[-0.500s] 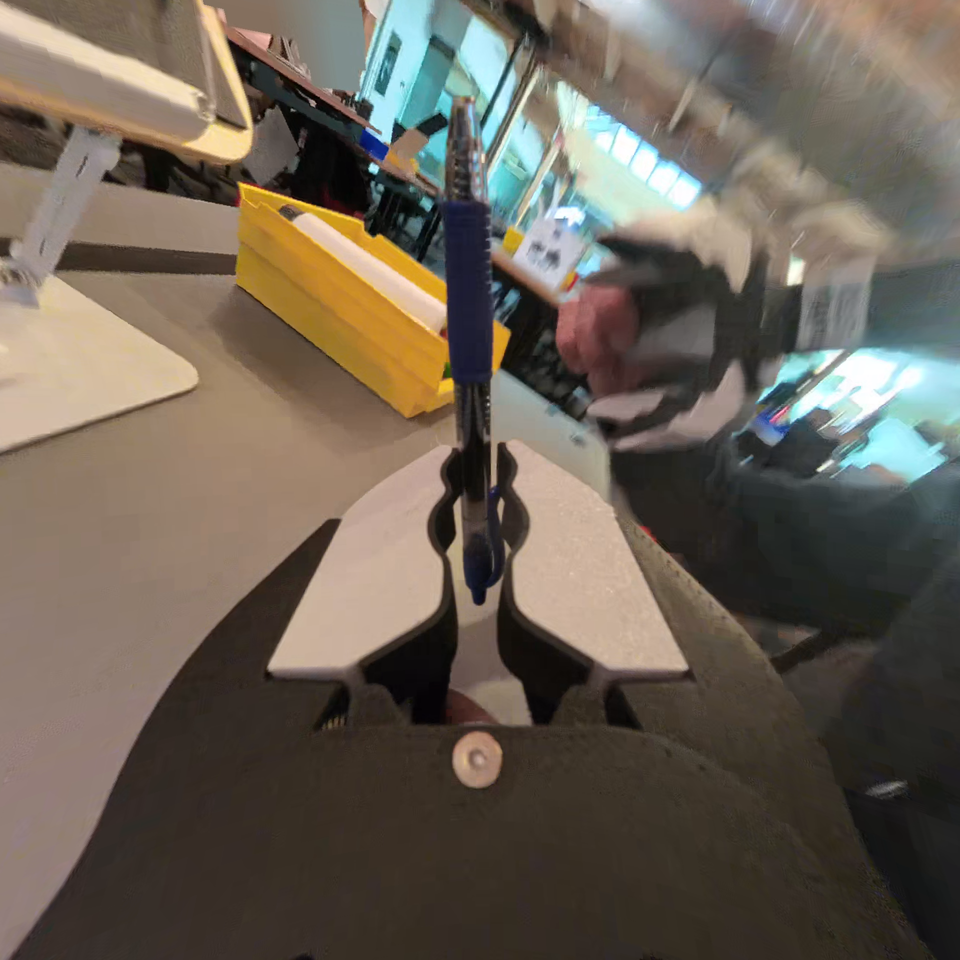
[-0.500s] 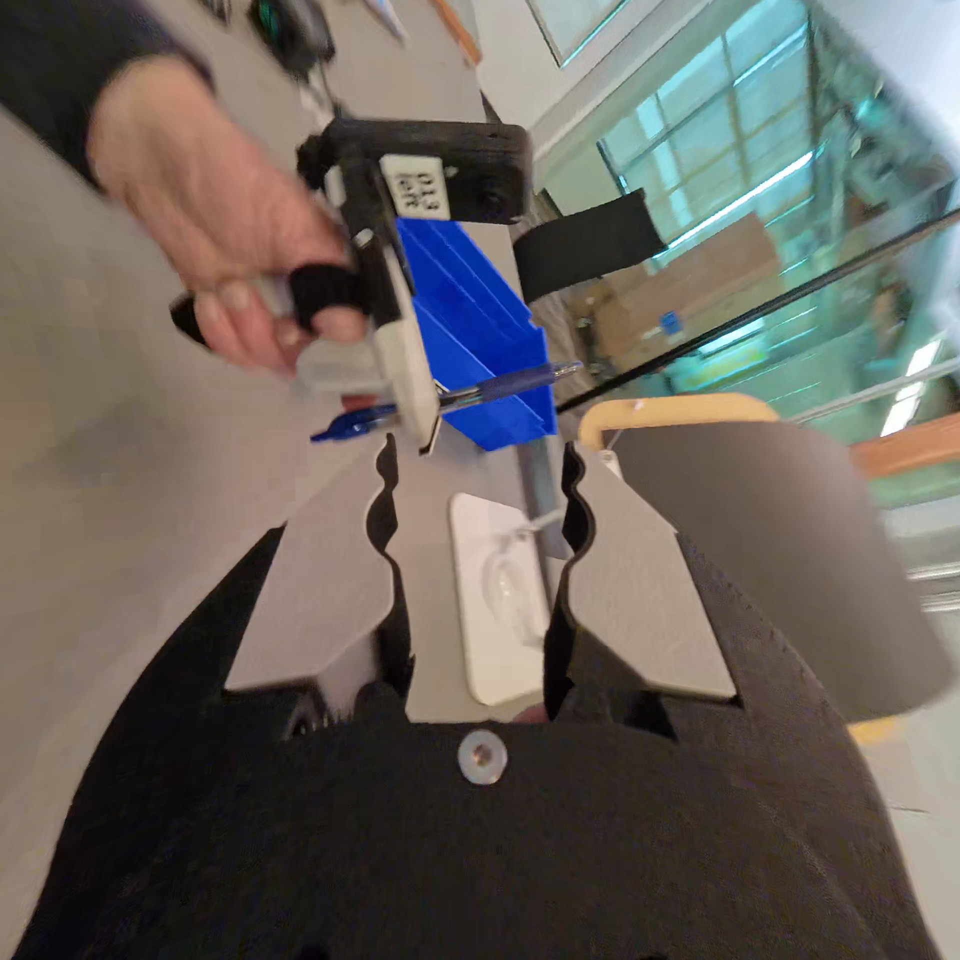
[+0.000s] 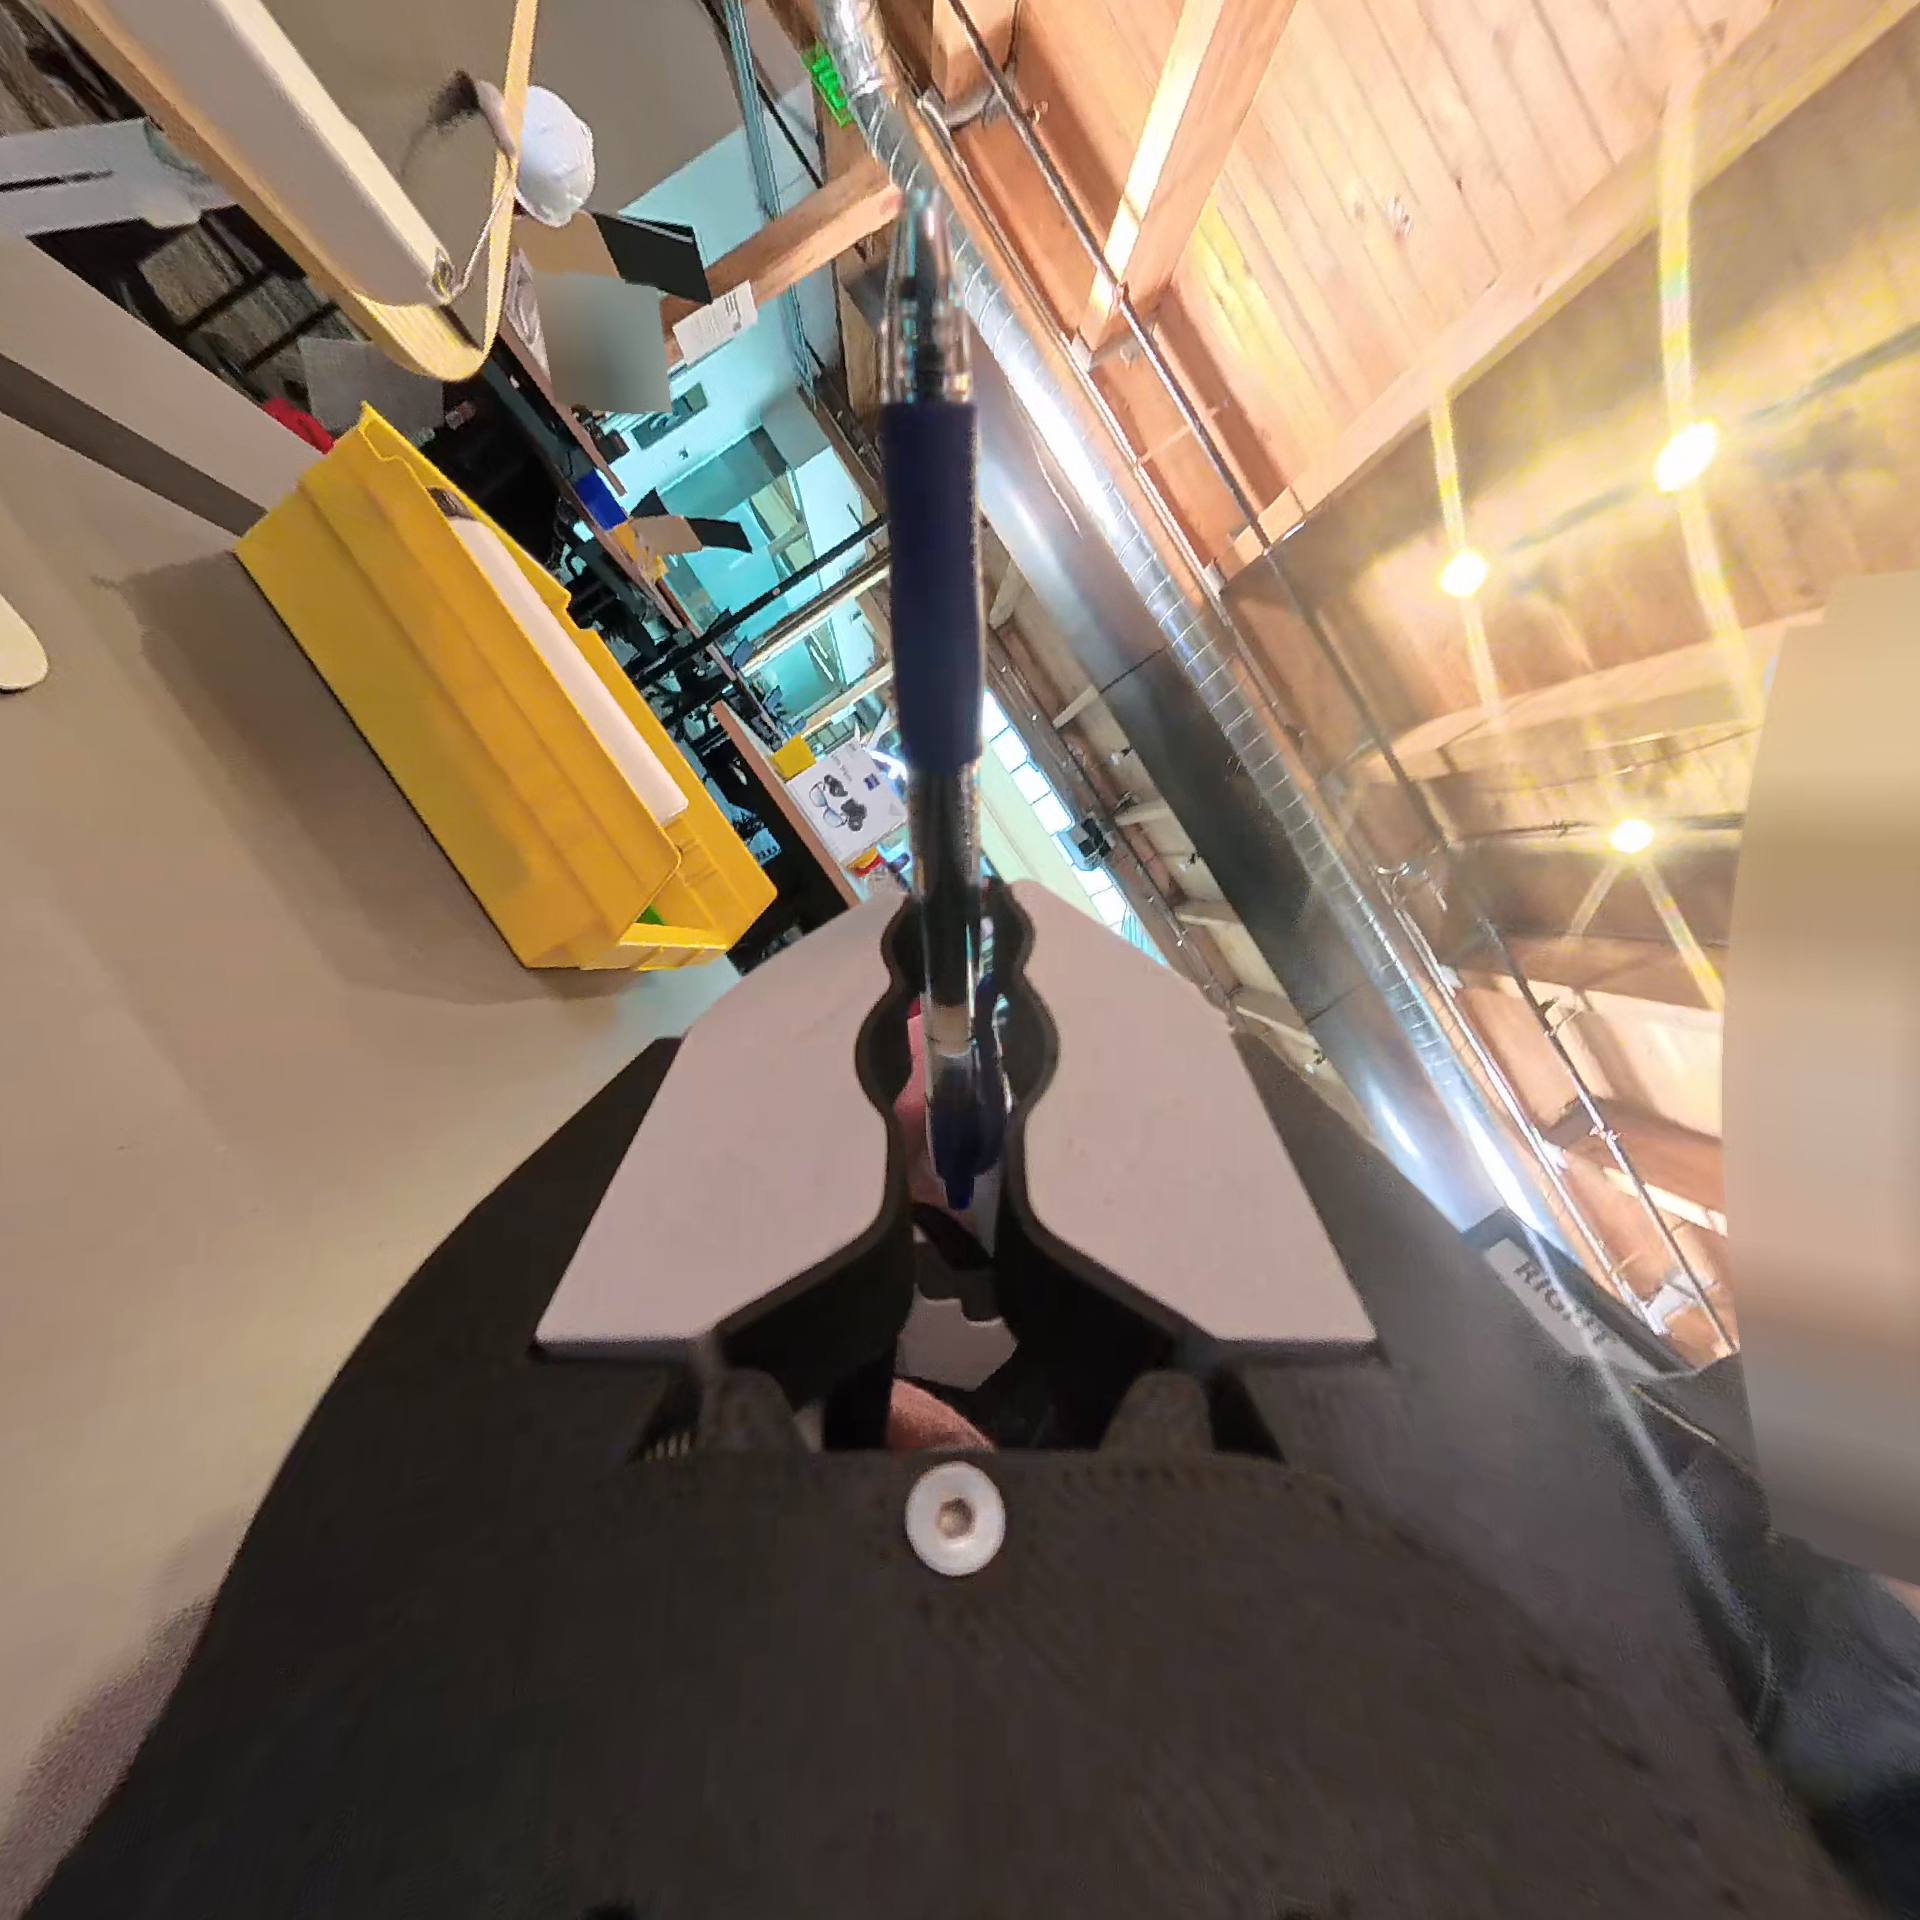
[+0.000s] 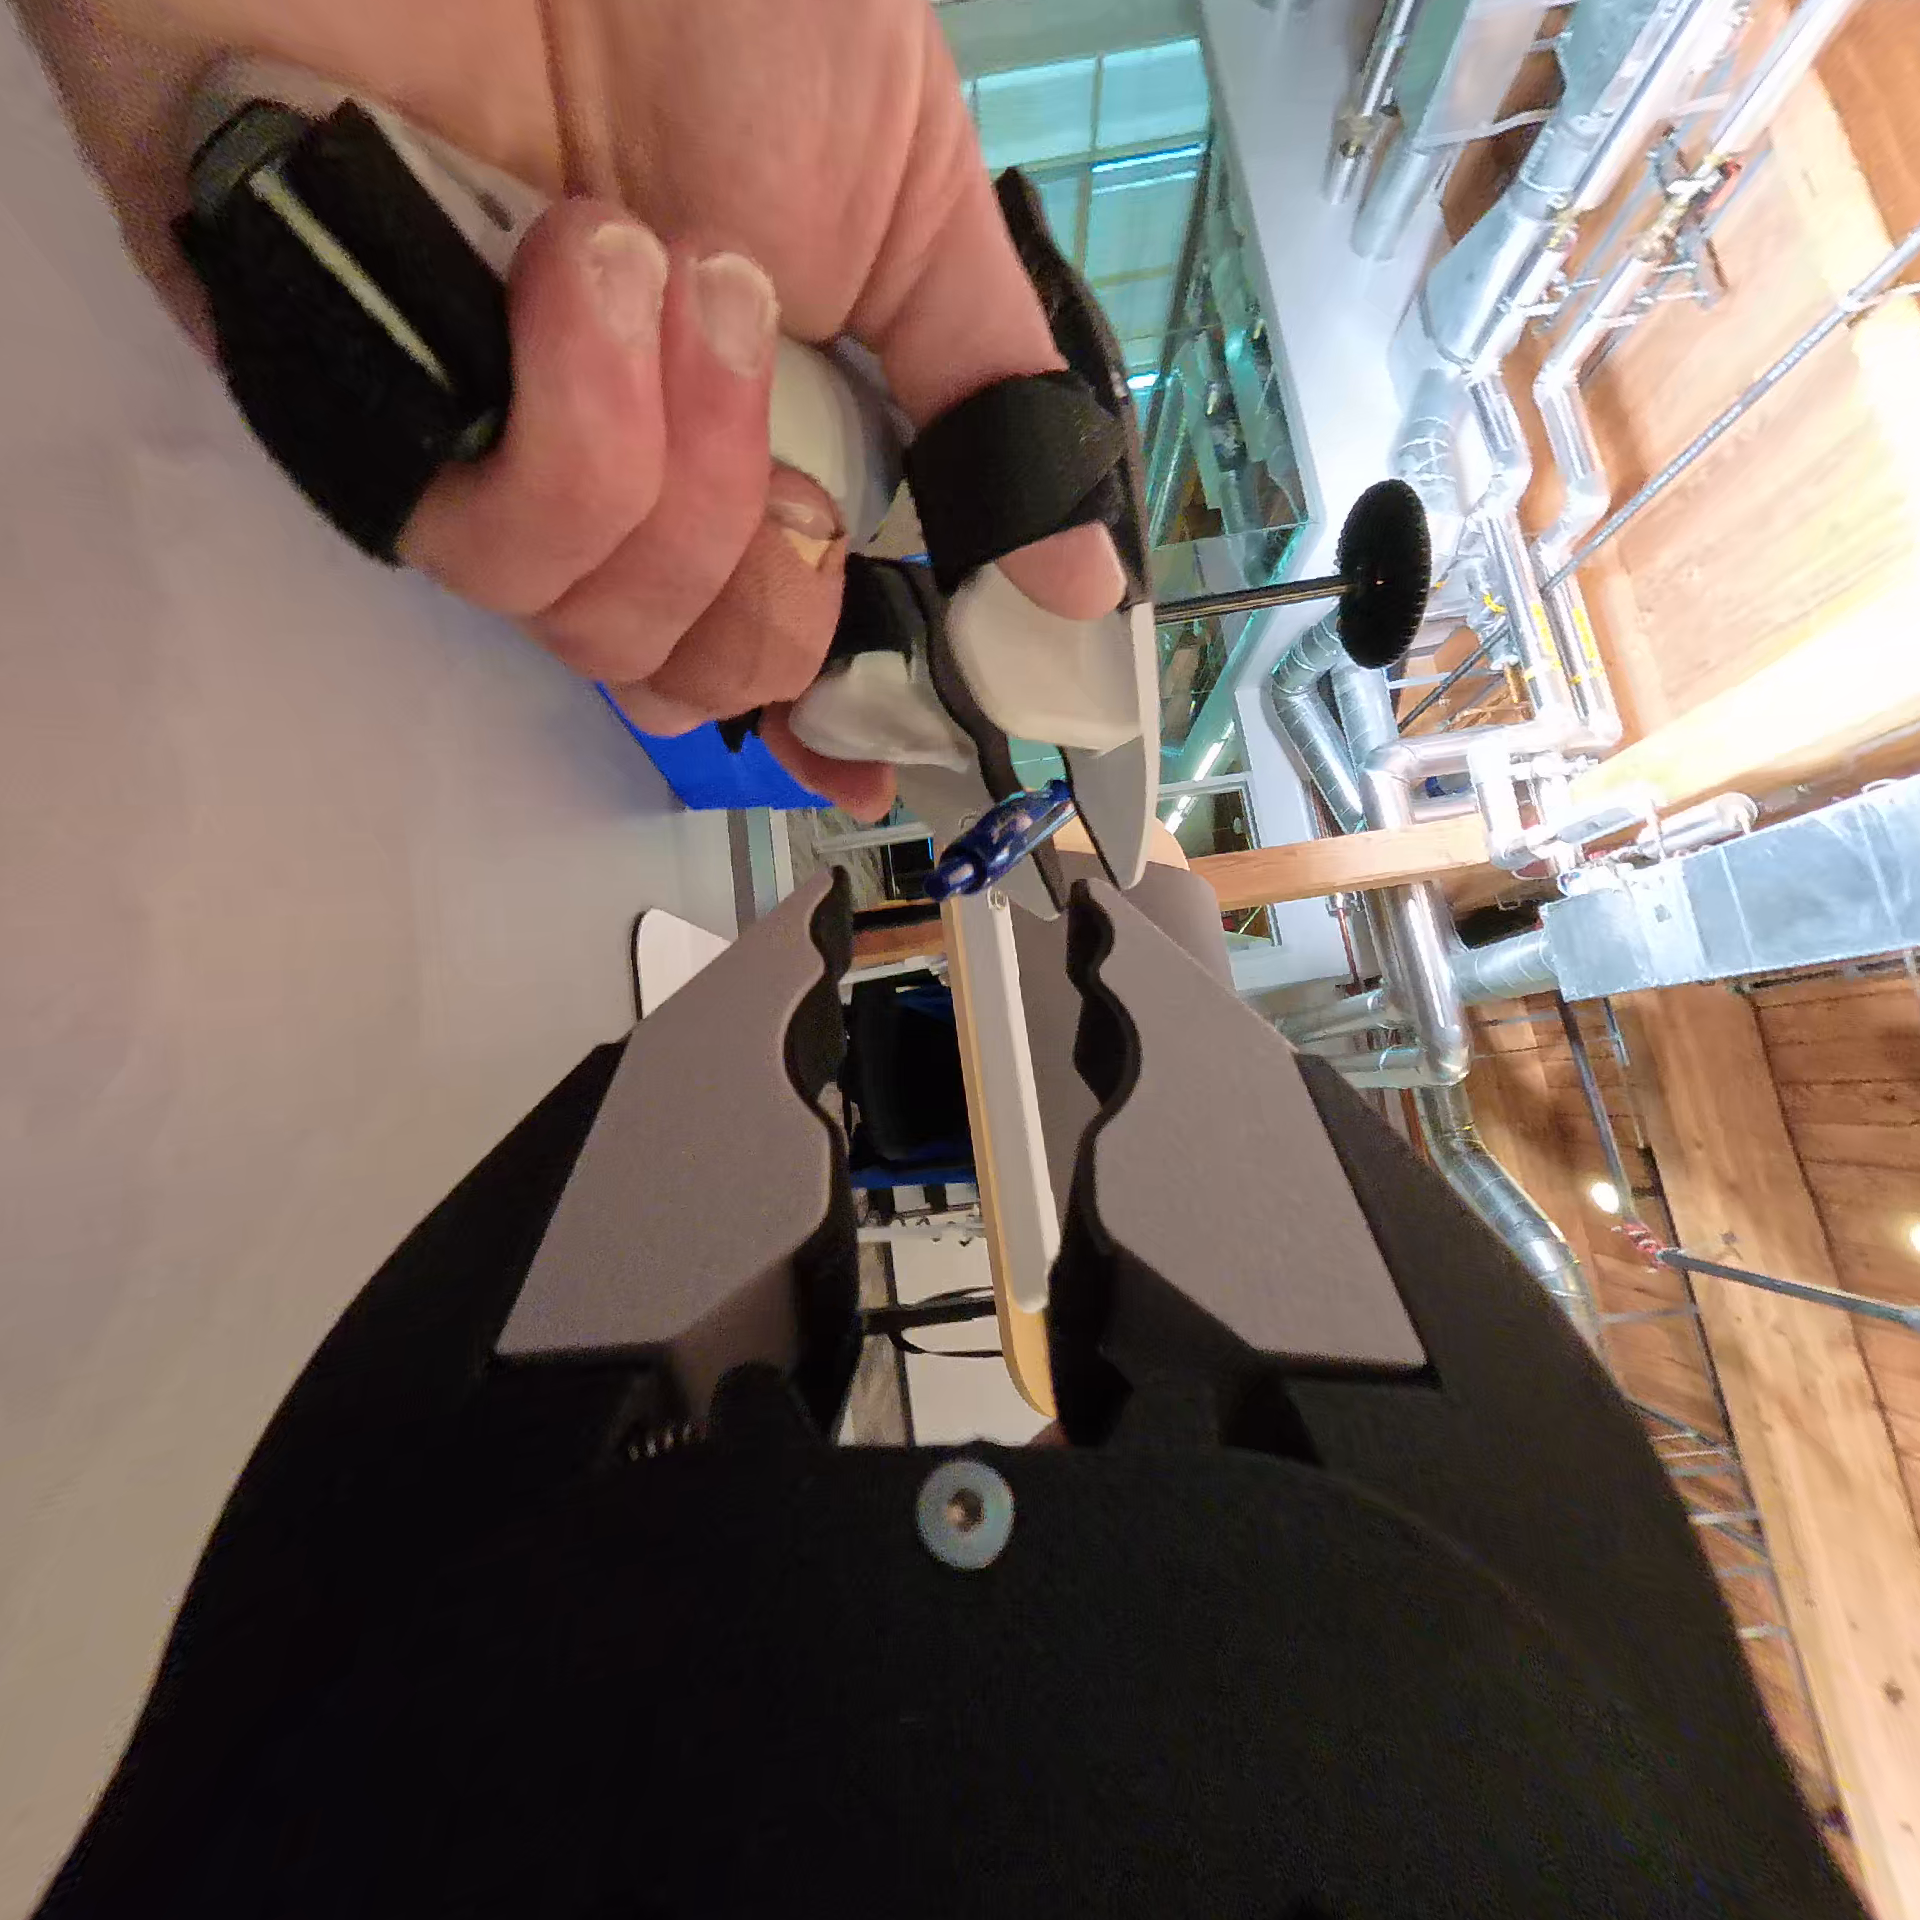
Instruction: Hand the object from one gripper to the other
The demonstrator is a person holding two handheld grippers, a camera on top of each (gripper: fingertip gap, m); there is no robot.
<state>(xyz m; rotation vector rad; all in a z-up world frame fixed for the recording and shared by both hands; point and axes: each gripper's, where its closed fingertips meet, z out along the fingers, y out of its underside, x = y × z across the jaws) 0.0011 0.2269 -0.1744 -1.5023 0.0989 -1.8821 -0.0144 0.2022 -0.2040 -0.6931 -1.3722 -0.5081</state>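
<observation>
Since half a second ago both grippers have swung upward: the left wrist view, which looked across the grey table [image 3: 208, 1039] with the right gripper off to one side, now takes in the wooden ceiling, and in the right wrist view the left gripper and the hand [image 4: 665, 343] holding it have come from well apart to just ahead of the right fingertips.

The blue pen [image 3: 932, 582] is the landmark here. The left gripper [image 3: 951, 935] is clamped on its lower barrel, the fingers nearly closed with only the pen between them. The pen's rubber grip and tip stand out well beyond the fingertips, and its clip end sits back between the fingers. The yellow bin [image 3: 499, 727] lies on the table to the pen's left.

The right gripper [image 4: 951, 904] has its fingers spread wide and holds nothing. In its view only the pen's clip end [image 4: 997, 836] shows, poking out of the left gripper's fingers just beyond the right fingertips and roughly level with the gap between them.

By my reading this is the approach stage of the handover. The next move calls for the right gripper to advance so a free stretch of pen lies between its fingers, close firmly, and only then for the left to let go. The exposed clip end looks short, so the bite may be slim.
</observation>
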